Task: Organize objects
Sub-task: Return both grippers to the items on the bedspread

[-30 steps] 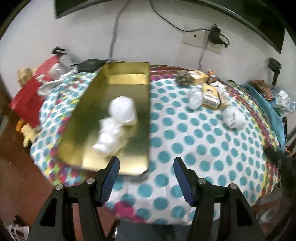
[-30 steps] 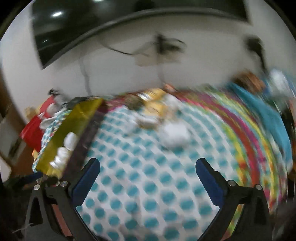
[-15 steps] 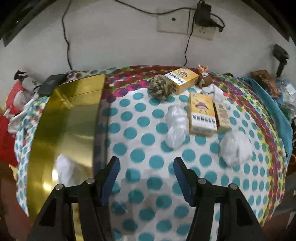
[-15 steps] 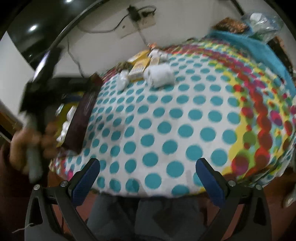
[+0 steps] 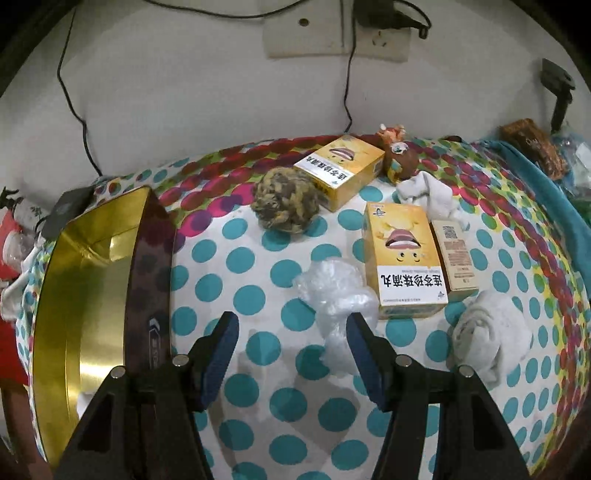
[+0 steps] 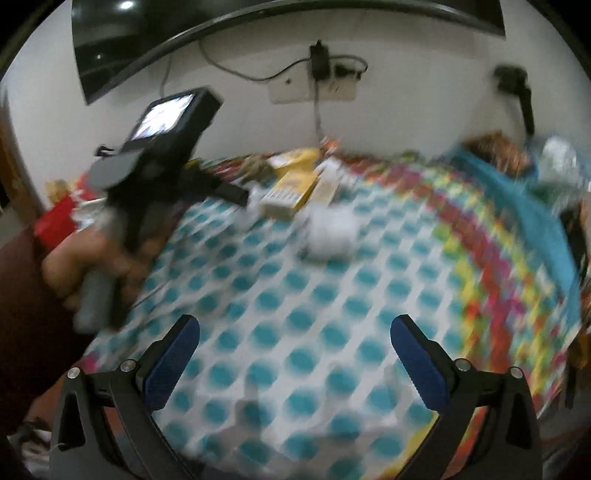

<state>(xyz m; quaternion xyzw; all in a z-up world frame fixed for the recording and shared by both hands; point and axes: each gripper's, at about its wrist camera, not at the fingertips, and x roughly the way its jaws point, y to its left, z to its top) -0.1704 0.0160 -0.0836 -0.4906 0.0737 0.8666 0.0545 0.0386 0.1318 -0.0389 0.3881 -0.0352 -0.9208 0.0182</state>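
My left gripper (image 5: 291, 345) is open and empty, low over the polka-dot tablecloth (image 5: 240, 258). A crumpled clear plastic bag (image 5: 334, 295) lies just ahead, by the right finger. A gold tray (image 5: 85, 280) sits at the left. Two yellow boxes (image 5: 404, 258) (image 5: 341, 166), a slim tan box (image 5: 456, 256), a rope ball (image 5: 286, 199), a white cloth wad (image 5: 491, 338) and a crumpled white cloth (image 5: 428, 192) lie beyond. My right gripper (image 6: 295, 354) is open and empty above the cloth; its view is blurred and shows the left gripper's body (image 6: 162, 158) and a white wad (image 6: 332, 230).
A brown toy figure (image 5: 400, 155) stands at the back by the wall with a socket plate (image 5: 334, 31) and cables. A teal cloth (image 5: 543, 192) and clutter lie at the right edge. Red items (image 5: 9, 236) lie left of the tray.
My left gripper has moved forward and right, from over the tray's near end to the plastic bag. The right gripper has swung about; its view is blurred.
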